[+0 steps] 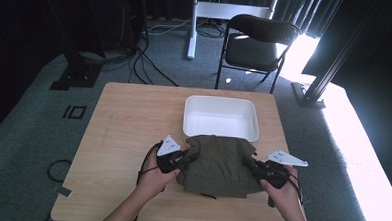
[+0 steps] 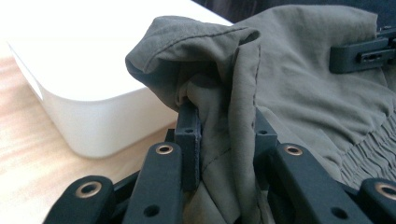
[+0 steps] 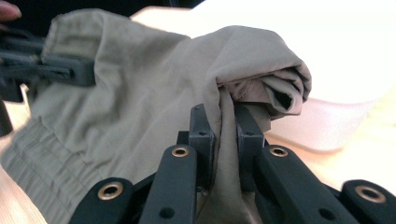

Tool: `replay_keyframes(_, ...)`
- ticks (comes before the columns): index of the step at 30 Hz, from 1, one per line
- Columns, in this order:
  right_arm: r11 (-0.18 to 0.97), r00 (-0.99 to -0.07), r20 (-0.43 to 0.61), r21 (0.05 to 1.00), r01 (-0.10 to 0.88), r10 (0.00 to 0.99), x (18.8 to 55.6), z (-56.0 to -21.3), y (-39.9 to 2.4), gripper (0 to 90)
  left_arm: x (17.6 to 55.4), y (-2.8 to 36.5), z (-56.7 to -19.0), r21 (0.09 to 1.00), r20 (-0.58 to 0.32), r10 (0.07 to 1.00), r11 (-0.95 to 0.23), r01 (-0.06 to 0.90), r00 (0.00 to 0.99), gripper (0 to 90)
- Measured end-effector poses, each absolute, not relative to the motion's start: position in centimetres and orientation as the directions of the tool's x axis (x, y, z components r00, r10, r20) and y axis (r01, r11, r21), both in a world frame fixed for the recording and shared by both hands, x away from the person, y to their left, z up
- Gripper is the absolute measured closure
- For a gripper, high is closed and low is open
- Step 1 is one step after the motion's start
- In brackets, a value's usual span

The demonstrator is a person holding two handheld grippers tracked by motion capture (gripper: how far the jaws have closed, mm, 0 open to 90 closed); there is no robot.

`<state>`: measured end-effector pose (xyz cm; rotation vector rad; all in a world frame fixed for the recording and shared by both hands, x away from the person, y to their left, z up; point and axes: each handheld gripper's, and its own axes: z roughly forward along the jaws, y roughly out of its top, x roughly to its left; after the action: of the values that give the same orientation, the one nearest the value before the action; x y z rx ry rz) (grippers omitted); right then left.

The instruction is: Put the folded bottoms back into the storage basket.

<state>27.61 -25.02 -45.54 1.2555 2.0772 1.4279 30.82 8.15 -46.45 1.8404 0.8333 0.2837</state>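
Jaw tips buried in garment (image 1: pixel 217 164) folds.

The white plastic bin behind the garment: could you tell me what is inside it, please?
The white rectangular plastic bin looks empty where its floor shows; the folded olive-green fabric garment overlaps its near rim, hiding that edge.

At frame centre, an olive garment (image 1: pixel 216 164) is gripped by the left gripper (image 1: pixel 188 157) and right gripper (image 1: pixel 250 163), below a white bin (image 1: pixel 221 117).
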Motion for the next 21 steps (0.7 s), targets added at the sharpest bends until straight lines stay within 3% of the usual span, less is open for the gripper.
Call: replay_keyframes(21, 0.012, -0.534, 0.244, 0.903, 0.43, 0.809, 32.3, -40.6, -26.4, 81.4, 35.1, 7.4, -41.4, 0.912, -0.194, 0.672, -0.145, 0.384, 0.714, 74.2)
